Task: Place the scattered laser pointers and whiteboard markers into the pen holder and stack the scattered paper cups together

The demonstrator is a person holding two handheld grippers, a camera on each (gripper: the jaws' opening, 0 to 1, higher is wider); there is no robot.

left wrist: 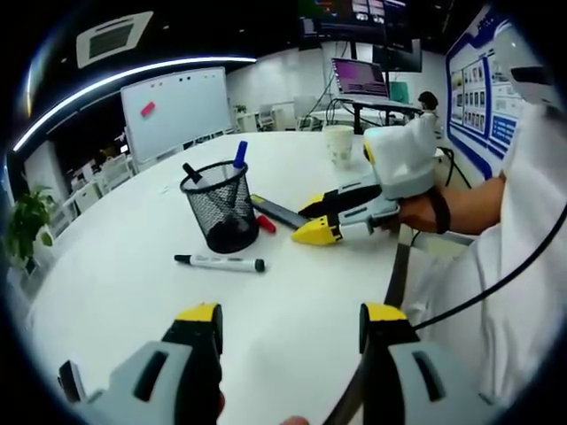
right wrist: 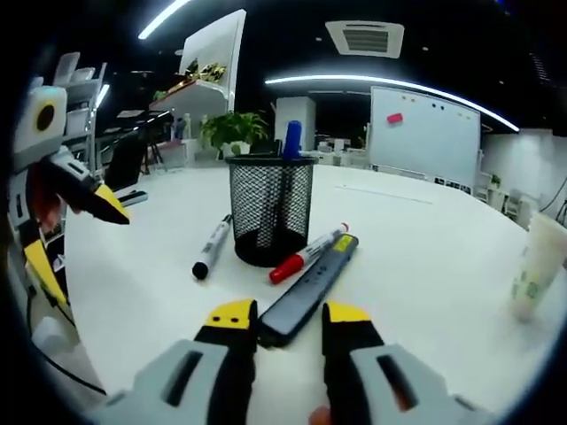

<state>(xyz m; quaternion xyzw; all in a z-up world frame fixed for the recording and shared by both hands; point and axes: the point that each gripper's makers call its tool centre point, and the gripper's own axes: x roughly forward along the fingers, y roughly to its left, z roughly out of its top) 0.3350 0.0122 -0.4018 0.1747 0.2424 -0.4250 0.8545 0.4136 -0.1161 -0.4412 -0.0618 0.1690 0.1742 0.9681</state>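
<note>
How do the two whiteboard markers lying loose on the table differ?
The red-capped marker lies against the dark laser pointer, near the right gripper; the black-capped marker lies alone on the other side of the pen holder. Their caps differ: red versus black. Both have white barrels, lie flat on the table, and are not yet in the holder.

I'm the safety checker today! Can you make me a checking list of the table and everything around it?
Surface: white round table, bare in front.
Job's things: mesh pen holder holding a blue marker; black marker, red marker and dark laser pointer lying loose; paper cup upright.
Clutter: nothing seen.
Grippers: left gripper open, empty; right gripper open around the pointer's end.
Cables: black cable by the sleeve.
Surroundings: whiteboard, plant.
</note>
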